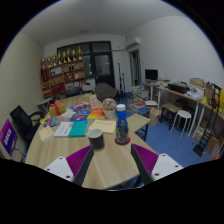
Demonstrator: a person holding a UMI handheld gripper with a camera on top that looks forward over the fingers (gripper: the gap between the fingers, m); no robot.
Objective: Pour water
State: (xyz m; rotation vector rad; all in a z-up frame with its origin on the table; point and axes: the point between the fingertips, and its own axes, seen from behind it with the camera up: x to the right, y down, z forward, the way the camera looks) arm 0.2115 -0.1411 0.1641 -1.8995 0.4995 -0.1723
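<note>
gripper held above a cluttered table, bottle and cup just ahead

from where the gripper (110,160) hangs, its two fingers stand well apart with bare tabletop showing between them and nothing in their hold. the purple pads (77,159) on their inner faces look in toward each other.

just ahead of the fingers, on the pale wooden table (50,150), stands a dark cup (96,139), upright, a little toward the left finger. beside it, toward the right finger and slightly further off, stands a clear plastic bottle (122,126) with a blue cap and a label round its middle, also upright. cup and bottle are near each other but not touching.

beyond them the table is strewn with papers and books (76,125) in many colours, too jumbled to tell apart one by one. a dark chair (22,122) sits at the left side of the table.

further back, shelves (65,73) packed with colourful things line the left wall, next to a dark window or glass door (100,62). on the right a white desk (178,93) carries a monitor, with a white stool (182,118) beside it on the blue floor (170,140).
</note>
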